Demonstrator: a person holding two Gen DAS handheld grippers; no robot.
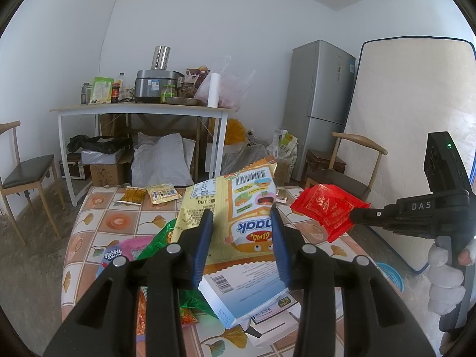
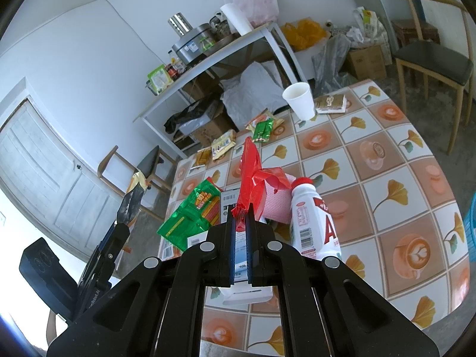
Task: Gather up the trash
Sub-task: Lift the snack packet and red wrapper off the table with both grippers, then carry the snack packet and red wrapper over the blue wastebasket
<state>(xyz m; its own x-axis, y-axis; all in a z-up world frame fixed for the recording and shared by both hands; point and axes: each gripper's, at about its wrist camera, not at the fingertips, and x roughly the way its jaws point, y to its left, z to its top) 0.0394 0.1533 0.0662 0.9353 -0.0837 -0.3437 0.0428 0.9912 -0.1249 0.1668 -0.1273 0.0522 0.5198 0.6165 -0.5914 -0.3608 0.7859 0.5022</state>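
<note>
Room: white walls, with a patterned table (image 2: 386, 160) strewn with wrappers.
Left gripper (image 1: 241, 218): a yellow snack packet (image 1: 229, 205) is clamped between its blue pads, held up above the table.
Right gripper (image 2: 241, 209): its jaws are pressed together on a red wrapper (image 2: 253, 169), lifted off the table; in the left view the same wrapper is seen pinched at the gripper's tip.
Hand (image 1: 446, 273): a white glove is worn on the hand around the right gripper's handle.
Near trash: a white box (image 1: 241, 291), a green wrapper (image 2: 190, 211) and a white bottle (image 2: 312, 220) are seen lying below the grippers.
Far trash: small packets (image 2: 221, 145) and a paper cup (image 2: 299, 101) are left at the table's far edge.
Background: a white desk (image 1: 139, 108), a fridge (image 1: 318, 89) and a mattress (image 1: 410, 104) are ranged against the walls.
</note>
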